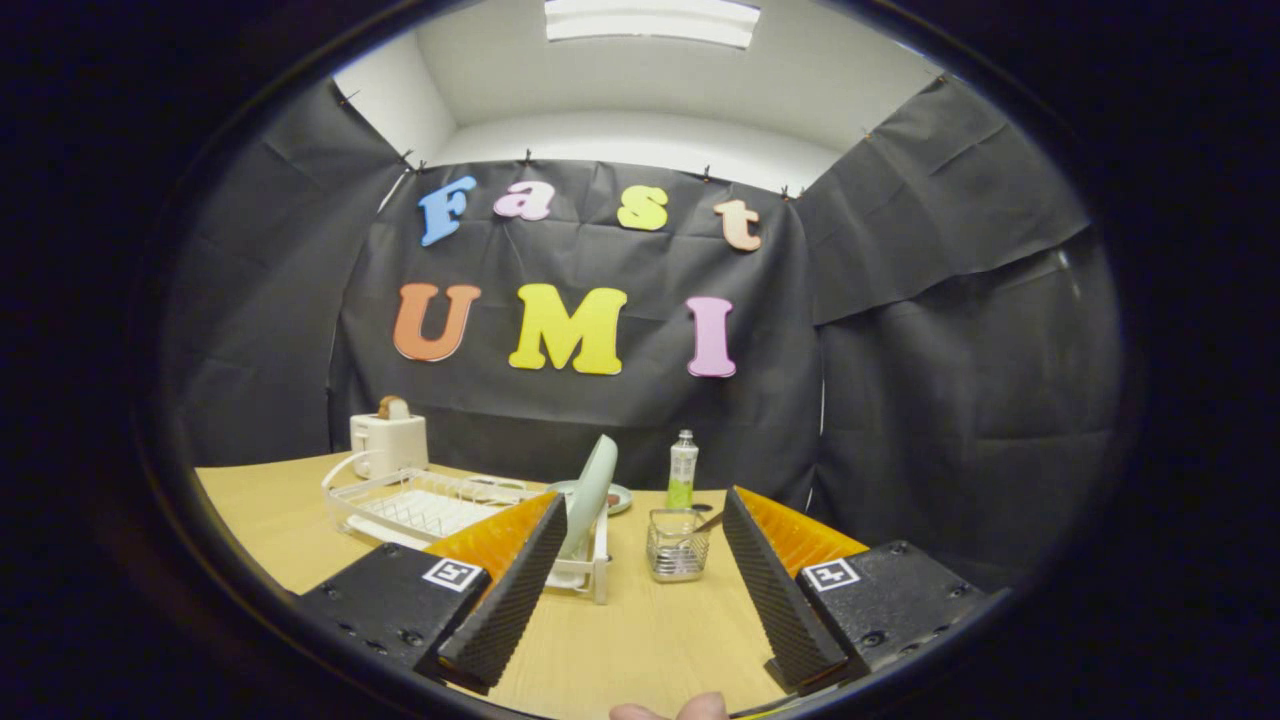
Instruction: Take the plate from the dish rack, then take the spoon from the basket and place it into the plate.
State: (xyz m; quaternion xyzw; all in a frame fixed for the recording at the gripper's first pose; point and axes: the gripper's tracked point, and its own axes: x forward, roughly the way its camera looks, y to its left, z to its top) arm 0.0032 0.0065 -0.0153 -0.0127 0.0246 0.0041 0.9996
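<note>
While tongs [640,560] gape empty | plate [592,495] upright in dish rack [420,510] | spoon [706,523] barely visible in basket [677,548]

the gripper [640,590] has two wedge-shaped fingers [505,600] with black ribbed inner pads and orange ridged outer sides, each on a black screwed block bearing a small white square marker with a black pattern.

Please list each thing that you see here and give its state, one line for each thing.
gripper: open, holding nothing
plate: upright on edge in the dish rack
dish rack: on the table
spoon: standing in the basket
basket: upright, just ahead of the fingers
bottle: upright, capped
</note>
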